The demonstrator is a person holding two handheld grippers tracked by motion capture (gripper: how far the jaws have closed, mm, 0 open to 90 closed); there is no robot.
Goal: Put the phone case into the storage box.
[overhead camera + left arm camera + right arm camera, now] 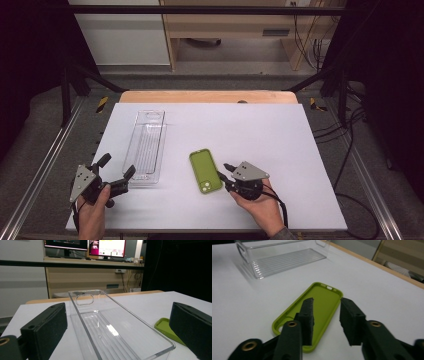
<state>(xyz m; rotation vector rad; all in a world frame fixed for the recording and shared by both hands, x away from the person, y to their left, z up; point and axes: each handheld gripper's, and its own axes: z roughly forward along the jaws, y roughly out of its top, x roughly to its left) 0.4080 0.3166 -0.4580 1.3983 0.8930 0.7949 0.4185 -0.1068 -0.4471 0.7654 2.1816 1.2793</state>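
Jaws on the right gripper (325, 315) straddle the long right edge of the green case (312, 312) in the right gripper view: one pad sits inside the open shell, the other just outside its wall. A gap shows between the outer pad and the wall, so they are narrowed around the edge but not yet clamped on it. The case lies flat, hollow side up, on the white table (374, 285), with the clear tray (279, 258) well apart beyond it.

From the left gripper view, the left gripper (117, 327) has its jaws wide apart with nothing gripped; the tray (112, 327) stands between them, untouched, and a corner of the case (163, 326) shows at the right.

Seen from the high view, the case (205, 171) lies near the table's middle, beside the tray (146, 146); the right gripper (227, 175) meets its near right edge, and the left gripper (117, 172) hangs at the tray's near end.

One risk: the soft wall may flex under the pads, so the case could slip free or skid across the table when lifted.
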